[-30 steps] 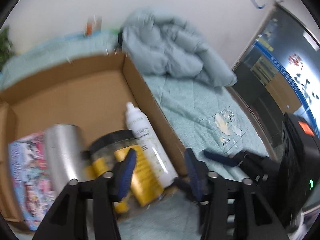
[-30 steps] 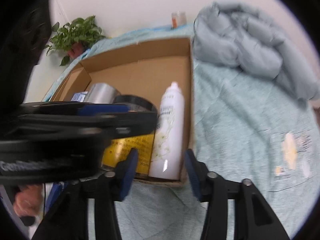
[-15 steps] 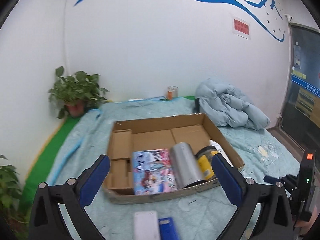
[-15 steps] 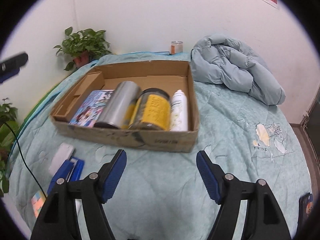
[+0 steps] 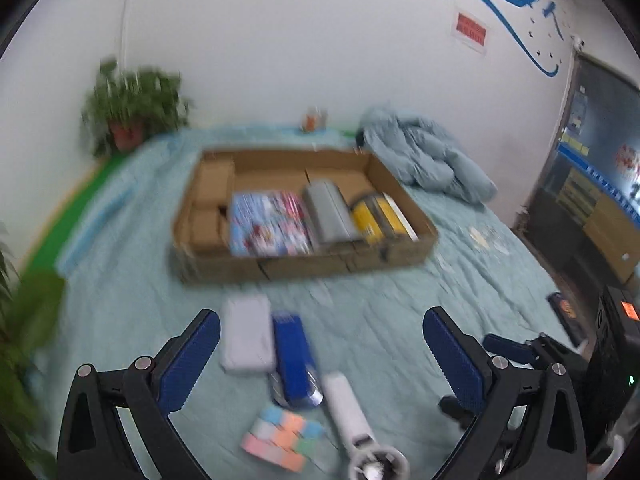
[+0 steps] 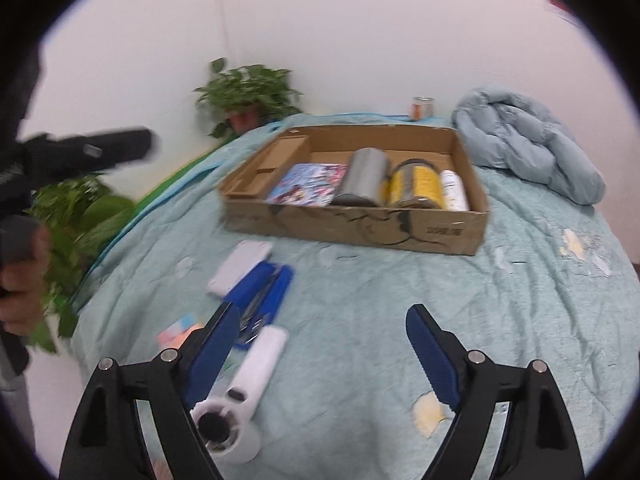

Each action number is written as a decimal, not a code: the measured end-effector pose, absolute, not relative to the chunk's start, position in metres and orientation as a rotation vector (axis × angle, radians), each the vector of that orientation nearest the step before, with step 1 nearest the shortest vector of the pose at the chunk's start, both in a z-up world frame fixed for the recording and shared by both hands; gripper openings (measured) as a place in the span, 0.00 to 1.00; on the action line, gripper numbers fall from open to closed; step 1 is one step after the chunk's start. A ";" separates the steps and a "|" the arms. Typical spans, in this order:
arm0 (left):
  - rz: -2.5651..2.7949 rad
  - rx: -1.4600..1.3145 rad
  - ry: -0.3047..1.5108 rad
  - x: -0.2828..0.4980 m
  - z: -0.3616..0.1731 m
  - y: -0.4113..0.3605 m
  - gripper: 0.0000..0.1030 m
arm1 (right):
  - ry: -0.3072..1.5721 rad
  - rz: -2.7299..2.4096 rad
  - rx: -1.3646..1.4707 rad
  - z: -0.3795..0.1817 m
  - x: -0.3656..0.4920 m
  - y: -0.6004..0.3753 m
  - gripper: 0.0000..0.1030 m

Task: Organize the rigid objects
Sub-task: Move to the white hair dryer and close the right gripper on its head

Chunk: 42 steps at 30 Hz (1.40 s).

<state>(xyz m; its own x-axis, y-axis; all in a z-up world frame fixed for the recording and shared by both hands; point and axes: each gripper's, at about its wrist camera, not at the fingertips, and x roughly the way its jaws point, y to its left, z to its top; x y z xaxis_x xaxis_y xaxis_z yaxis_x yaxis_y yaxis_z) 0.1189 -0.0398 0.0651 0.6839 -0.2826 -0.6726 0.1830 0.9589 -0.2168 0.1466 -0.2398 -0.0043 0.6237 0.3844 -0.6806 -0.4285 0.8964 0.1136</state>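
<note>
A bed [image 6: 400,320] covered with a pale green quilt is seen in both wrist views, and a crumpled grey-blue duvet [image 6: 528,152] is heaped at its far right corner. A shallow cardboard box [image 6: 360,232] is set on the quilt, well beyond both grippers. Inside the box, side by side from left to right, are laid a colourful book [image 6: 308,189], a silver cylinder [image 6: 365,178], a yellow-labelled jar [image 6: 416,186] and a white bottle [image 6: 454,191], the bottle being against the box's right wall. A potted plant [image 6: 246,98] is stood beyond the box's far left corner, and a small can [image 6: 423,108] is seen by the wall behind the box. On the quilt in front of the box, nearer the cameras, a white flat case [image 5: 246,332] is placed just beside a blue stapler [image 5: 294,356]; nearer still are found a white handheld fan [image 5: 352,416] and a pastel cube puzzle [image 5: 280,436]. The left gripper [image 5: 320,364] is held above these loose things with its jaws spread wide and nothing grasped. The right gripper [image 6: 320,350] is held above the quilt, its jaws opening, with nothing pressed between them; the fan is seen under its left finger
</note>
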 end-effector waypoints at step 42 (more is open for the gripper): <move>-0.596 -0.396 1.180 0.172 -0.079 -0.111 0.66 | 0.938 0.491 0.134 -0.090 0.146 -0.268 0.67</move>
